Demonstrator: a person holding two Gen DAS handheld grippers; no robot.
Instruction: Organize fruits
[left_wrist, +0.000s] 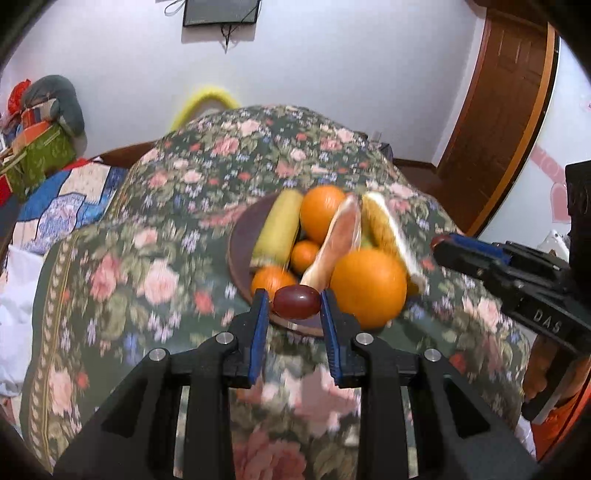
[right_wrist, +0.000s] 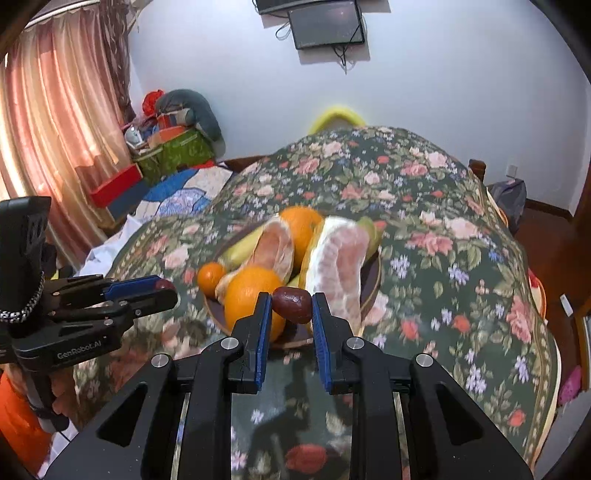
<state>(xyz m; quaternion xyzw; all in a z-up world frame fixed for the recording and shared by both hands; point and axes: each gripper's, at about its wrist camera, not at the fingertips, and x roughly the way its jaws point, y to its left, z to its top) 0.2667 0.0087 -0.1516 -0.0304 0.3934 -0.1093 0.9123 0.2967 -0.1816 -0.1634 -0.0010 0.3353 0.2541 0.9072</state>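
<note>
My left gripper (left_wrist: 293, 308) is shut on a small glossy dark red fruit (left_wrist: 296, 301), pinched between its blue pads just above the near rim of a dark brown plate (left_wrist: 236, 254). In the right wrist view, a second small, wrinkled red-brown fruit (right_wrist: 291, 303) is pinched in my right gripper (right_wrist: 290, 312), also over the plate's near edge (right_wrist: 295, 341). The plate holds a big orange (left_wrist: 367, 286), smaller oranges (left_wrist: 304, 254), a yellow banana (left_wrist: 280, 225) and peeled pomelo segments (right_wrist: 341, 258). Each gripper shows in the other's view, the right gripper (left_wrist: 441, 243) and the left gripper (right_wrist: 166, 286).
The plate sits on a table under a dark green floral cloth (left_wrist: 147, 258). A bed with a patchwork quilt (left_wrist: 62, 206) and stacked boxes (right_wrist: 173, 151) lies to the left. A wooden door (left_wrist: 498, 110) stands at the right, and a pink curtain (right_wrist: 48, 129) hangs at the far left.
</note>
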